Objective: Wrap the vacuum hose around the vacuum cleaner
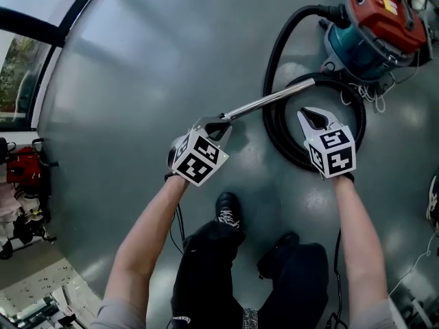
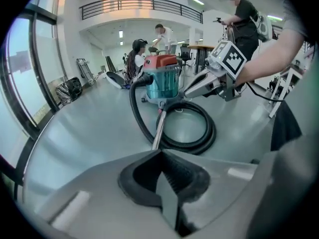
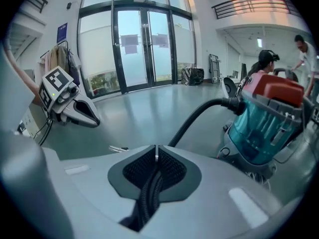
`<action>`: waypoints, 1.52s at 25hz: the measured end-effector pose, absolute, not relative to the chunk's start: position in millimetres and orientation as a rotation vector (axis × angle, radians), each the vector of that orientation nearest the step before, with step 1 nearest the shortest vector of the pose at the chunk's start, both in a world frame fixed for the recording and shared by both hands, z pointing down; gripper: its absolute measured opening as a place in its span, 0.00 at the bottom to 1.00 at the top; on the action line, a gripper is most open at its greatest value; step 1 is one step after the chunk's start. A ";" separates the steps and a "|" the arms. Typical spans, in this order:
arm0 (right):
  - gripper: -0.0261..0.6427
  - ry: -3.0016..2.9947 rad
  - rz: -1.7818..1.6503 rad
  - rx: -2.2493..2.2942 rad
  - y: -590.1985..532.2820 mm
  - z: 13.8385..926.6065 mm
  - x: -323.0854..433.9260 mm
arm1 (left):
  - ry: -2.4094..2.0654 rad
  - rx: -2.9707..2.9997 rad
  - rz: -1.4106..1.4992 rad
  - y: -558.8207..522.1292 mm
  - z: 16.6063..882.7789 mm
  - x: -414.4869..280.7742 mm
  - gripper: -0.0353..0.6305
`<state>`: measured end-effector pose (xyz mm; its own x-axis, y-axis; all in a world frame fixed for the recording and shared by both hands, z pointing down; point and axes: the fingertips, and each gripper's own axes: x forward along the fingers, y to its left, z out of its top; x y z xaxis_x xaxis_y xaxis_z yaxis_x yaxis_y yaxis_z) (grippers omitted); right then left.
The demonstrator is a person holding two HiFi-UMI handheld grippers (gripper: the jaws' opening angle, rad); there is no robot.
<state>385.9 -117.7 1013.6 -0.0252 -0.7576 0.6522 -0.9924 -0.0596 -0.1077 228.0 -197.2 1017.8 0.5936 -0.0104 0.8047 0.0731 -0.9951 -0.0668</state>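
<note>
Fingers of the left gripper point(image 1: 219, 123) were clamped on the metal wand point(image 1: 271, 99), those of the right gripper point(image 1: 314, 115) on the vacuum hose point(image 1: 271, 125). The hose was coiled on the floor point(image 1: 123, 81) below the upper-right vacuum cleaner point(image 1: 374, 29). Wrapping seemed barely begun, and the hose needed to be carried around next.

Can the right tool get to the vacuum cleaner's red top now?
Probably yes: only the coiled hose lies between the right tool and the vacuum cleaner, though that tool is shut on the hose.
</note>
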 end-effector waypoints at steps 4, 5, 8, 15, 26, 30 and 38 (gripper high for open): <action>0.08 -1.848 0.818 2.005 -84.4 903.7 372.6 | -0.138 -2.807 -1.306 -150.8 927.6 250.7 0.06; 0.08 -1.852 0.811 2.033 -75.6 875.4 368.6 | -0.158 -2.828 -1.282 -139.0 903.4 254.4 0.06; 0.08 -1.857 0.779 2.123 -51.2 795.2 365.6 | -0.197 -2.882 -1.223 -114.2 832.9 268.6 0.06; 0.07 -1.861 0.606 2.253 22.1 624.5 357.5 | -0.329 -3.068 -0.965 -36.5 654.7 286.5 0.06; 0.07 -1.929 0.598 2.360 134.7 432.2 307.0 | -0.384 -3.199 -0.705 76.9 433.2 269.4 0.06; 0.07 -2.002 0.529 2.359 174.3 371.9 281.9 | -0.436 -3.207 -0.670 122.0 384.0 243.8 0.06; 0.07 -2.059 0.470 2.406 206.9 305.0 258.6 | -0.358 -3.176 -0.568 152.7 315.4 221.2 0.06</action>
